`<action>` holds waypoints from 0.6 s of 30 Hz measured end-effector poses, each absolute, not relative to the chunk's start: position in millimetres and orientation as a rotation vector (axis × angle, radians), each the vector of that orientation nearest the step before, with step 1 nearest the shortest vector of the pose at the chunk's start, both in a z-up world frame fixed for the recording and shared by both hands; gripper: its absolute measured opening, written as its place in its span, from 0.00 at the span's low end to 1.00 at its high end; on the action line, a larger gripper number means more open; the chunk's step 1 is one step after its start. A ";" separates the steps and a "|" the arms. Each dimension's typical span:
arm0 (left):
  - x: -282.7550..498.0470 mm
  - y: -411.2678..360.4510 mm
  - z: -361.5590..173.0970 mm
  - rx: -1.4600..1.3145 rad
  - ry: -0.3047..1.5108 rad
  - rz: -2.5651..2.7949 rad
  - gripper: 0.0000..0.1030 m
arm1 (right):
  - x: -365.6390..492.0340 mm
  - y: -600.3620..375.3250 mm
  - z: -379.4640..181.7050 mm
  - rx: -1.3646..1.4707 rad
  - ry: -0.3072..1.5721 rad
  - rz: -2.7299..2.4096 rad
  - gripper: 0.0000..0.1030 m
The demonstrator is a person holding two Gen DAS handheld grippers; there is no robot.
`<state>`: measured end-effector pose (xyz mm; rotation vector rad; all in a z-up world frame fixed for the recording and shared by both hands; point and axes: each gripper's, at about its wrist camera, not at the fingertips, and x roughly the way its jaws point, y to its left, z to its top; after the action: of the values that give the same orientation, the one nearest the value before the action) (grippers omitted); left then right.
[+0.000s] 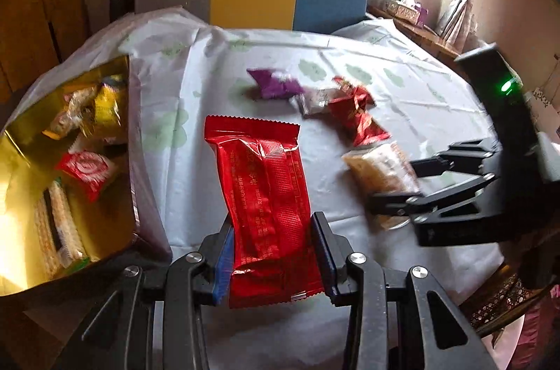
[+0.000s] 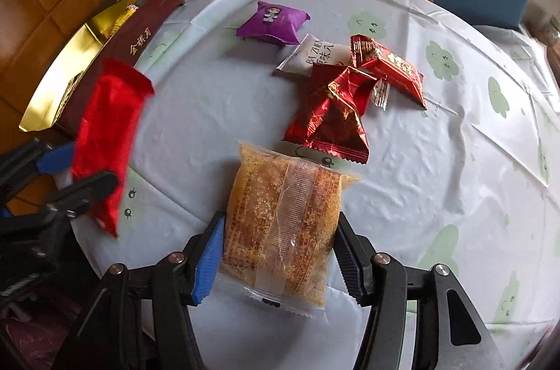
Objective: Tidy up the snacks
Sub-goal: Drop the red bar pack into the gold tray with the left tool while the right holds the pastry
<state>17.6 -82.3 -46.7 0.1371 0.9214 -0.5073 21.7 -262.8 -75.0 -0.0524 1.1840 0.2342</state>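
We see the long red packet (image 1: pixel 267 195) pinched between the jaws of the left gripper (image 1: pixel 273 259), lifted just right of the gold-lined box (image 1: pixel 21 139) at nine o'clock. The right gripper (image 2: pixel 278 256) clamps the clear crumbly cake packet (image 2: pixel 283 226). At twelve o'clock on the tablecloth (image 2: pixel 437 167) lie a purple packet (image 2: pixel 273 23), a white packet (image 2: pixel 320 55) and two dark red packets (image 2: pixel 330 121).

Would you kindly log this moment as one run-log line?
left gripper: shut on red packet | right gripper: shut on clear cake packet | gold box: open, holds snacks | table: four packets loose
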 end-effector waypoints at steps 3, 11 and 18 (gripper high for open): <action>15.4 -79.1 -34.0 0.121 0.910 -0.501 0.40 | 18.4 -260.5 -75.8 -0.061 1.179 0.231 0.58; 19.2 -60.0 -4.9 0.081 0.866 -0.440 0.40 | 17.5 -258.3 -75.7 -0.072 1.174 0.228 0.58; 26.3 -32.0 5.5 0.042 0.848 -0.364 0.40 | 16.2 -257.2 -75.4 -0.084 1.166 0.226 0.58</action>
<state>26.3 -32.0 5.5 0.0418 0.8480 -0.3641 16.2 -257.2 -75.4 -0.0843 1.1664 0.2264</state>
